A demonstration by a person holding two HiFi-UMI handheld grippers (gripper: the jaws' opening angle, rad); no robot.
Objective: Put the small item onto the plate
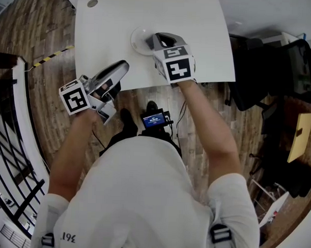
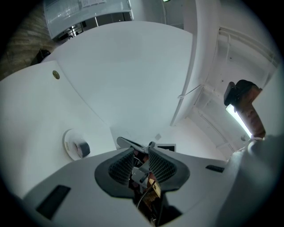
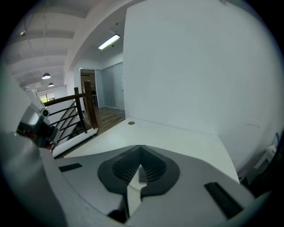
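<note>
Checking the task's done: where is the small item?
The small item sits on the plate at the left gripper view's left, on the white table.

The figures "361" are printed in dark ink on the white fabric shirt, near its left lower edge. Black-and-white square code patterns, not readable as letters, are borne by the white cube at the left and the white cube at the right. Writing on the small dark device with a blue lit screen is too small to be read.
</note>
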